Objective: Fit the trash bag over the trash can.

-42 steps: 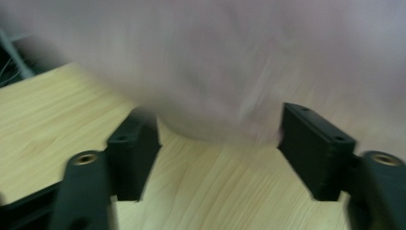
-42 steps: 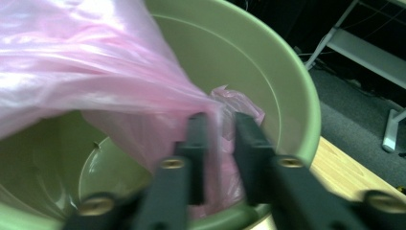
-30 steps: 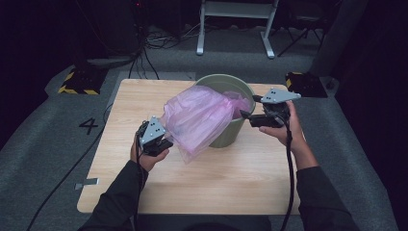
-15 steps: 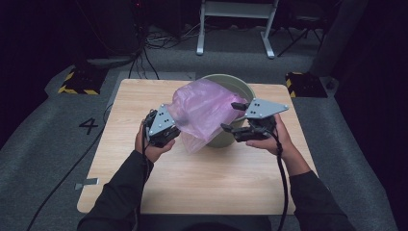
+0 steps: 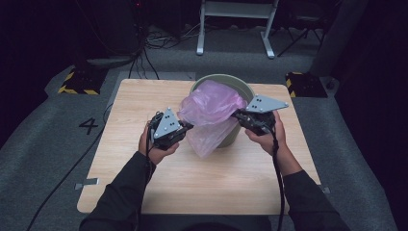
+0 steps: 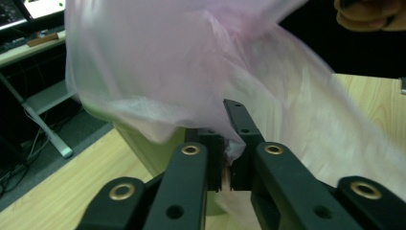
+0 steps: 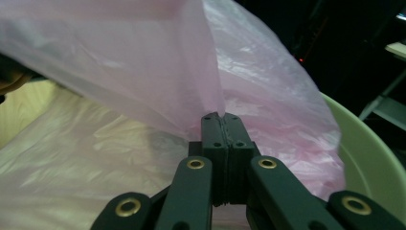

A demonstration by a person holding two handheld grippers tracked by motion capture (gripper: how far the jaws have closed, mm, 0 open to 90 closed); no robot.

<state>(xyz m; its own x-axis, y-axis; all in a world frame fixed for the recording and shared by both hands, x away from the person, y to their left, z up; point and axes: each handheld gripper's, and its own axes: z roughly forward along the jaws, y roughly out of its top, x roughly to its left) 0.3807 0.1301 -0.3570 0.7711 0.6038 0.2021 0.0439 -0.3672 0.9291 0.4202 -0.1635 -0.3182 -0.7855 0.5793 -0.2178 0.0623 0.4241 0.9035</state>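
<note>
A thin pink plastic bag (image 5: 211, 108) hangs half in, half out of a pale green bucket (image 5: 243, 89) on the wooden table (image 5: 139, 96). My left gripper (image 5: 187, 126) is at the bag's left side. In the left gripper view its jaws (image 6: 229, 158) are shut on a fold of the bag (image 6: 191, 72), having closed a little further in the last second. My right gripper (image 5: 235, 115) is at the bag's right side over the bucket's rim. Its jaws (image 7: 224, 124) have just closed and pinch the bag's film (image 7: 119, 57) between them. The bucket wall (image 7: 368, 158) curves to the right.
The table stands on grey carpet marked with a 4 (image 5: 89, 126). Cables (image 5: 144, 57) and a white frame (image 5: 235, 29) lie beyond the far edge. Yellow-black striped blocks (image 5: 77, 84) flank the table's far corners. The other hand (image 6: 368, 14) shows at the top right of the left gripper view.
The right gripper moved left from beside the bucket to the bag. The left gripper rose and came in toward the bucket, lifting the bag's left side.
</note>
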